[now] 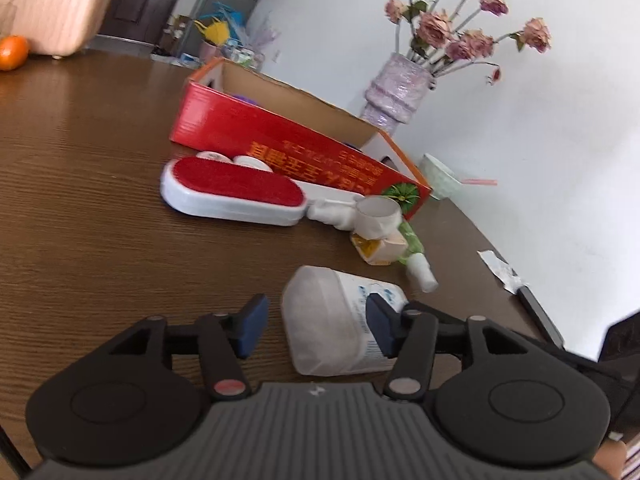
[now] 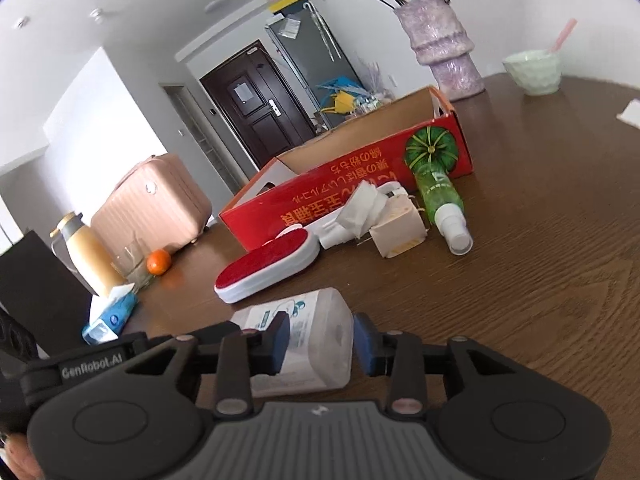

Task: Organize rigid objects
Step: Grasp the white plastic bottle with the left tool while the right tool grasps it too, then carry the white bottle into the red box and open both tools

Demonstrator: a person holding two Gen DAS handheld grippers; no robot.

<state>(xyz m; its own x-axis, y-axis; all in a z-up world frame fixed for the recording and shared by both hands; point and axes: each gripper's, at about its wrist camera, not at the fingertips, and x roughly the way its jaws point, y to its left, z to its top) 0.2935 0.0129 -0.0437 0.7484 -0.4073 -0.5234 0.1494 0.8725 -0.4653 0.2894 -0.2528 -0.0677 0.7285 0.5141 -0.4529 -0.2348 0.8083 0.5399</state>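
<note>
The white bottle (image 1: 336,320) is lying on the brown desk (image 1: 100,220) between both grippers. The left gripper (image 1: 314,326) and right gripper (image 2: 320,346) are standing with fingers apart, straddling it; contact is hard to judge. The box (image 2: 352,184) is hiding its contents; only the right view is showing the flask (image 2: 86,252).

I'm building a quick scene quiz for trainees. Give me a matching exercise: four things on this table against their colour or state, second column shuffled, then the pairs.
Things:
1. spray bottle
2. lint brush
3. cardboard box
4. vase

States:
A. open-topped, red outside
B. upright, holding dried roses
C. green, lying on its side
D. white body with a red pad

Pairs: 1-C, 2-D, 3-A, 4-B
</note>
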